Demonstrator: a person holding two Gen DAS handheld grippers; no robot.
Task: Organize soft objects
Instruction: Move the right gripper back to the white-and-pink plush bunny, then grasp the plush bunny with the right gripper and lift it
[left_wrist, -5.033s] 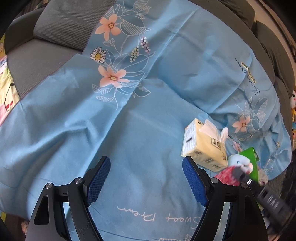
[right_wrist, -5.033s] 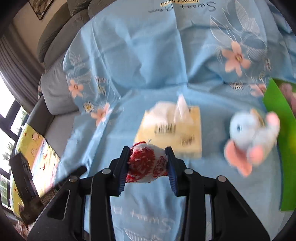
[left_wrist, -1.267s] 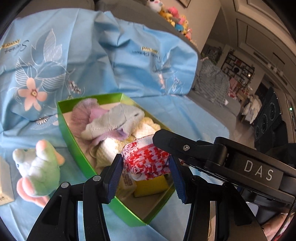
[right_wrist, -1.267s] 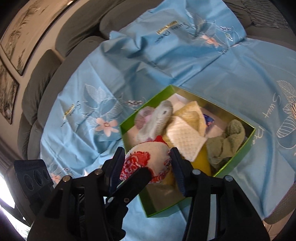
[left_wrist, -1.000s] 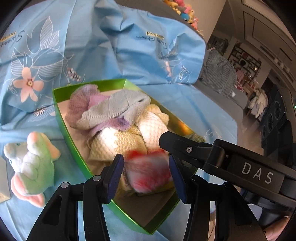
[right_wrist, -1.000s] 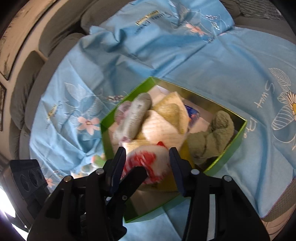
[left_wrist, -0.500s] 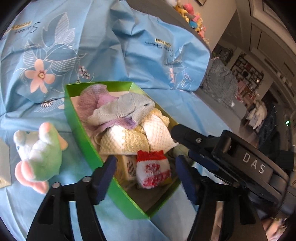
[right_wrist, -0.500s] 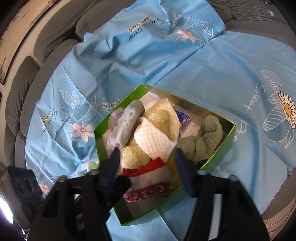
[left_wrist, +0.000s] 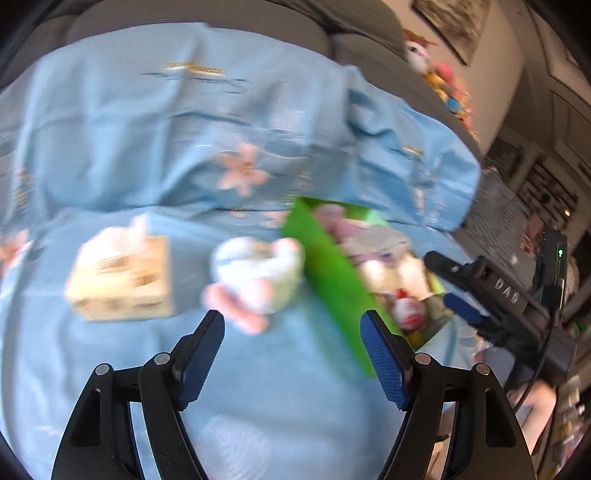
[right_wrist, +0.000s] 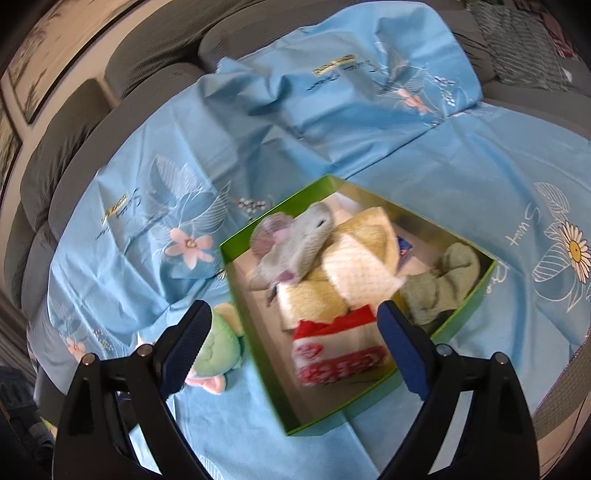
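Note:
A green box (right_wrist: 251, 317) on the blue sheet holds several soft things, with the red and white cloth bundle (right_wrist: 338, 350) lying at its near end. The box (left_wrist: 332, 280) and bundle (left_wrist: 406, 308) also show in the blurred left wrist view. My right gripper (right_wrist: 293, 341) is open and empty above the box. It shows from the side in the left wrist view (left_wrist: 461, 295). My left gripper (left_wrist: 291, 350) is open and empty, just short of a plush toy (left_wrist: 258, 277) that lies left of the box. The toy (right_wrist: 218, 350) shows beside the box in the right wrist view.
A tissue box (left_wrist: 122, 273) stands left of the plush toy. The blue flowered sheet (right_wrist: 332, 92) covers a grey sofa (right_wrist: 74, 122). Stuffed toys (left_wrist: 443, 88) sit on the sofa back. Room furniture (left_wrist: 535, 192) is at the far right.
My right gripper opened and let the red and white bundle drop into the green box, then lifted. My left gripper swung left toward the plush toy and tissue box.

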